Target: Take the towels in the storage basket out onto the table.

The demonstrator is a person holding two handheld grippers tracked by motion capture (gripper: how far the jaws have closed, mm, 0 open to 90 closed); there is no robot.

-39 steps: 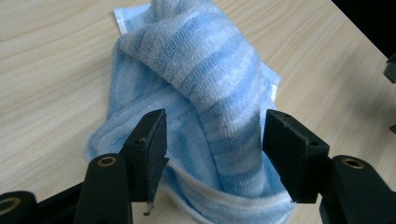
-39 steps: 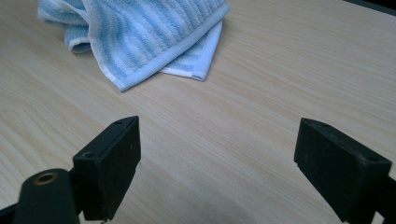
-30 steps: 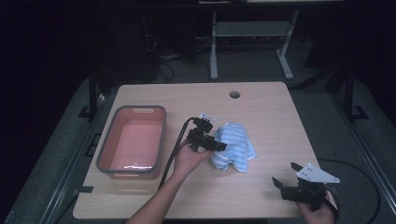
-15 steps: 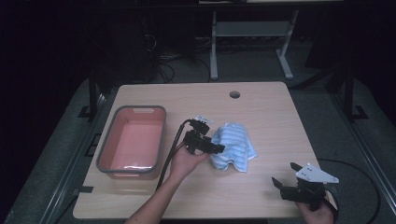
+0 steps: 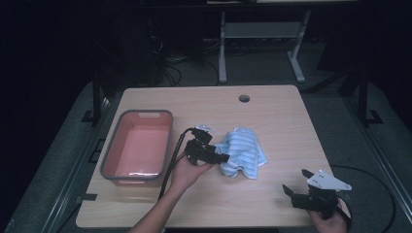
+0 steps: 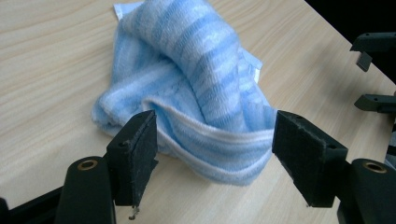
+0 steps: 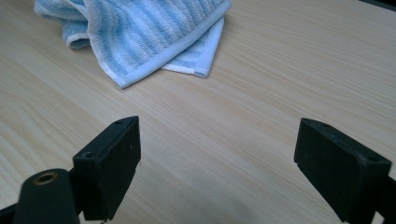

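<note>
Towel [image 5: 241, 152] (one), tub [image 5: 112, 153] (one)

Ribbed terry cloth [image 6: 205, 84], matt wood table [image 6: 46, 60]

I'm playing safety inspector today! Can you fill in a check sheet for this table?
Surface: pale wooden table with a round hole near its far edge.
Job's things: blue striped towel, crumpled, on the table.
Clutter: pink tub with a grey rim, left of the towel; inside it, nothing seen.
Grippers: left tongs open just in front of the towel, having just been opening, pads off it; right tongs open over bare wood at the near right corner.
Cables: black cable trails from the left tongs.
Surroundings: dark room, metal frame behind the table.
</note>
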